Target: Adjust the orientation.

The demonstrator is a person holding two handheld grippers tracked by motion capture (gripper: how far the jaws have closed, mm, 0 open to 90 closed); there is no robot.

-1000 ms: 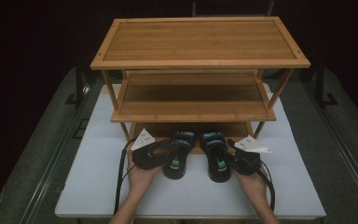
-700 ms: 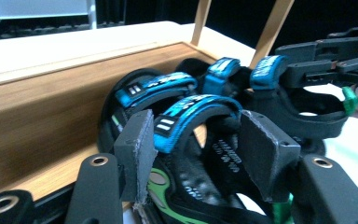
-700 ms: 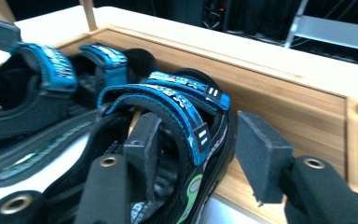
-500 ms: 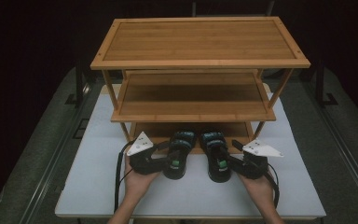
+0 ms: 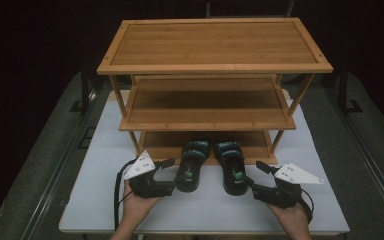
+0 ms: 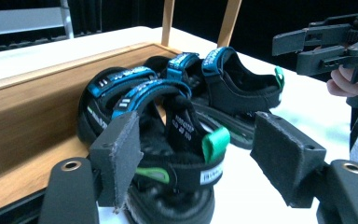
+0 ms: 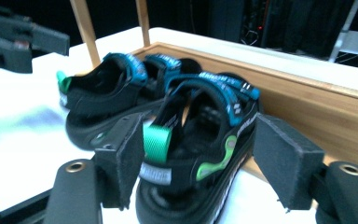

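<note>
Holding two grippers at the heels of a pair of sandals before a wooden rack

Gripping the left gripper just behind the left sandal, jaws having just been opening, standing apart at the heel without pressing it; holding the right gripper just behind and to the outer side of the right sandal, jaws likewise just opening and clear of it; pointing both toward the bamboo rack ahead, toes of the sandals reaching under its lowest shelf, all resting on the white table.
</note>
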